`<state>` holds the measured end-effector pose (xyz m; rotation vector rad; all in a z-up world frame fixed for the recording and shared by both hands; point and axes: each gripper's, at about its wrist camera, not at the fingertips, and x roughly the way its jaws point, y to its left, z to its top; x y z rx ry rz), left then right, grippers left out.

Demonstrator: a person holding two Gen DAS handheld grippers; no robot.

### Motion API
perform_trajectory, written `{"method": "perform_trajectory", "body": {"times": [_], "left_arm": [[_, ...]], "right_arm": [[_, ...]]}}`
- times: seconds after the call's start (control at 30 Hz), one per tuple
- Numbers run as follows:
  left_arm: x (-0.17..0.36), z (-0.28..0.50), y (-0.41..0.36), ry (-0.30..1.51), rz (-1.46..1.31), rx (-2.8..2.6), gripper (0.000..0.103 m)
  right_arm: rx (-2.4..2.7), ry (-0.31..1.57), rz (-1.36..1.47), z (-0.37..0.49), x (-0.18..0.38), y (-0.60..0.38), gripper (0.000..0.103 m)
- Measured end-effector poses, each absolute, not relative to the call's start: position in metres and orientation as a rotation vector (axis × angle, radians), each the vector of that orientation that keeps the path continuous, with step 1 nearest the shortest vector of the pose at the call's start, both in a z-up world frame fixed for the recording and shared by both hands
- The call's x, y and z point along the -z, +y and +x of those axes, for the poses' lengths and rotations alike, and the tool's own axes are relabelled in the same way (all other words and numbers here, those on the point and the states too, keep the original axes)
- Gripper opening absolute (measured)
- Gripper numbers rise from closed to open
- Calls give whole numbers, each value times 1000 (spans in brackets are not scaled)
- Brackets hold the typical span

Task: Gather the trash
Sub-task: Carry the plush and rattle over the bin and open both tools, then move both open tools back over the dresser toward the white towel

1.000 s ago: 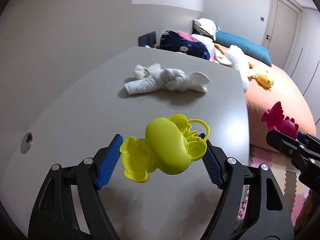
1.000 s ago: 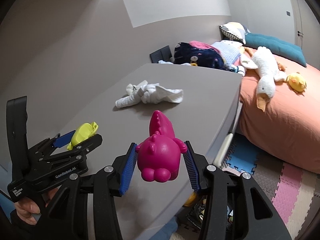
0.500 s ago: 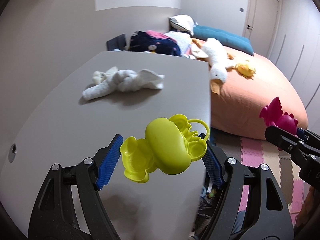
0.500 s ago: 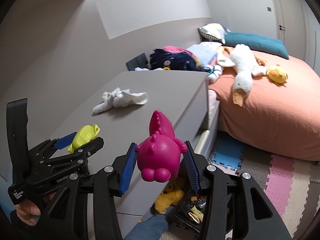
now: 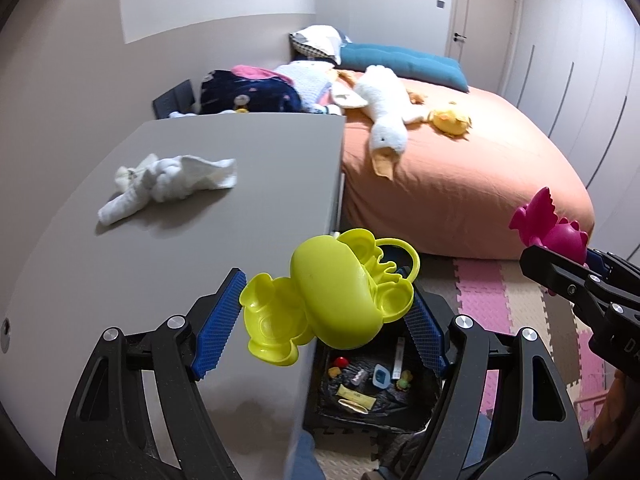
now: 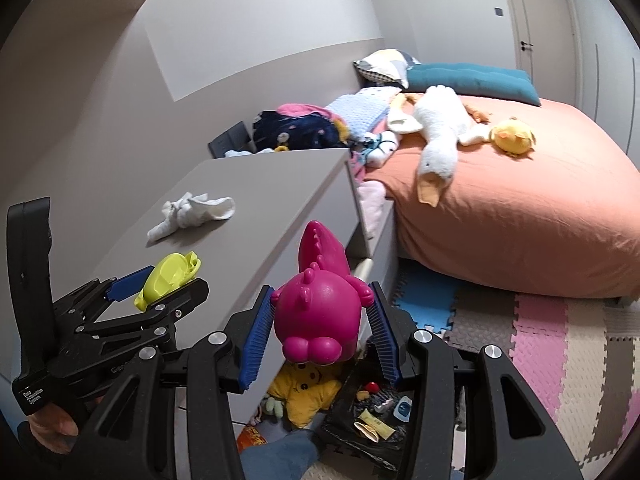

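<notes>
**Kid:** What is in the grabbers?

**Helper:** The left gripper (image 5: 324,316) squeezes a bright yellow plastic toy with round cups and a loop handle (image 5: 334,294). The right gripper (image 6: 320,326) squeezes a shiny dark-pink plastic dinosaur toy (image 6: 320,312). Both jaws are clamped on their toys, up in the air.

**Kid:** Where do the toys go?

**Helper:** I think into the bin lined with a black bag (image 5: 374,390) on the floor, right under the grippers, beside the grey table (image 5: 168,248). It holds small bits of trash already. So some picking up looks done.

**Kid:** What is left?

**Helper:** The two toys are not dropped in yet. Farther back, a crumpled white cloth (image 5: 168,184) lies on the table. That may need picking up too.

**Kid:** And the bed?

**Helper:** Far back, a white plush goose (image 5: 386,120) lies on the orange bed (image 5: 480,184). I cannot tell if it counts as trash.
</notes>
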<state>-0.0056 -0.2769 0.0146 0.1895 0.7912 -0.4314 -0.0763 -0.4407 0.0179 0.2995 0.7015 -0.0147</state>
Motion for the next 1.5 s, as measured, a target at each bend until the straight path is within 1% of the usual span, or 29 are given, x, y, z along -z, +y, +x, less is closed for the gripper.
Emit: {"method": "perform_trajectory", "body": {"times": [0.5,0.57,0.6,0.63,0.67,0.7,0.83,1.5], "left_arm": [[6,-23,-331,823,269,545,74],[10,-25,-335,834,282,564,76],[12,-26,-337,844,298,572,86],[15,-28,-339,837,323,560,98],[15,-29,-339,823,338,546,97],[17,-29,-338,822,352,535,97],[21,-23,-329,867,322,537,97],[25,-7,-301,885,273,477,97]], "right_arm": [[131,701,340,-98,-10,-492,49],[147,706,345,-98,-9,-497,49],[159,714,343,-98,-8,-499,51],[183,724,341,-96,-6,-502,67],[214,723,342,-96,-5,-504,75],[238,717,342,-98,-4,-507,80],[255,720,365,-98,2,-513,80],[160,751,354,-77,12,-487,80]]}}
